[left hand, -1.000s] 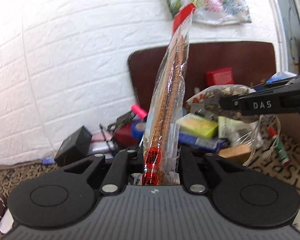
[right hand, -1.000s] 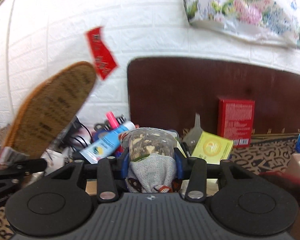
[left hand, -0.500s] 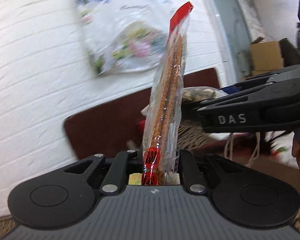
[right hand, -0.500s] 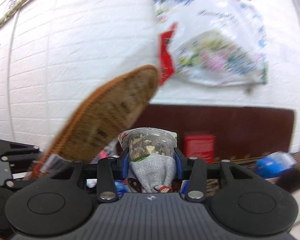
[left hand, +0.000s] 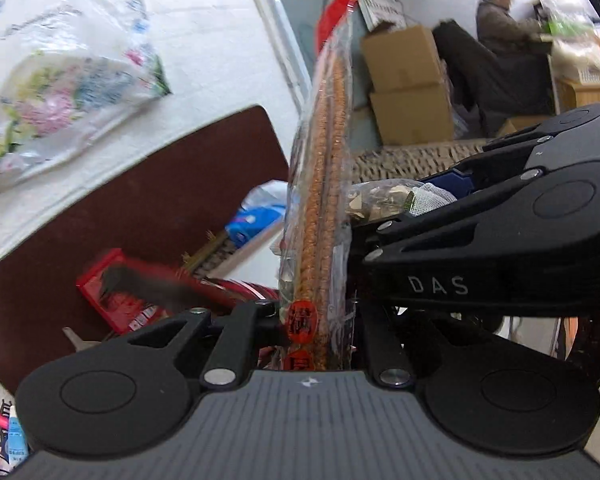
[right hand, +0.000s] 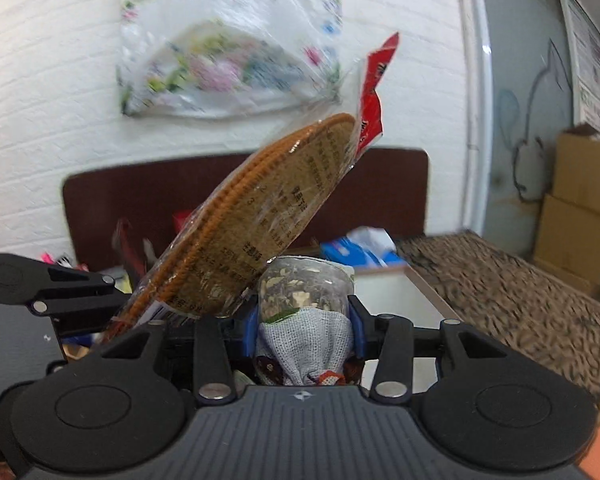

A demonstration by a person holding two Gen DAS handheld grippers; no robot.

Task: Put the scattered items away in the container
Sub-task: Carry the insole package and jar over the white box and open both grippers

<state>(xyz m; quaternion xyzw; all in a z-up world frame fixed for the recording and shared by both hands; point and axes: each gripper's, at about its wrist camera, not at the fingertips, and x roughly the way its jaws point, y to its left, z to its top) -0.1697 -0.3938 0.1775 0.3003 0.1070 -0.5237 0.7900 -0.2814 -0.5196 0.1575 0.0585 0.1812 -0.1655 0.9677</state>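
Observation:
My left gripper [left hand: 318, 320] is shut on a clear packet of brown insoles [left hand: 324, 184] with a red header, held upright and edge-on. The packet also shows in the right wrist view [right hand: 268, 216], leaning across from the left, with the left gripper [right hand: 112, 300] below it. My right gripper [right hand: 304, 324] is shut on a clear bag of dried herbs with a grey cloth pouch [right hand: 304, 304]. In the left wrist view the right gripper [left hand: 396, 208] crosses close on the right, holding that bag [left hand: 384, 196]. A white container [right hand: 396, 292] lies just beyond the right gripper.
A dark brown board [right hand: 392, 192] leans on the white brick wall, a flowered plastic bag [right hand: 228, 52] hanging above. A red box [left hand: 116, 296], a blue-and-white pack [right hand: 356, 248], cardboard boxes [left hand: 408, 84] and a seated person [left hand: 500, 48] are around. A patterned mat [right hand: 500, 280] covers the surface at right.
Both grippers have swung to the right with their loads still held. The pile of scattered items has left both views, and the white container, the boxes and the doorway have come in.

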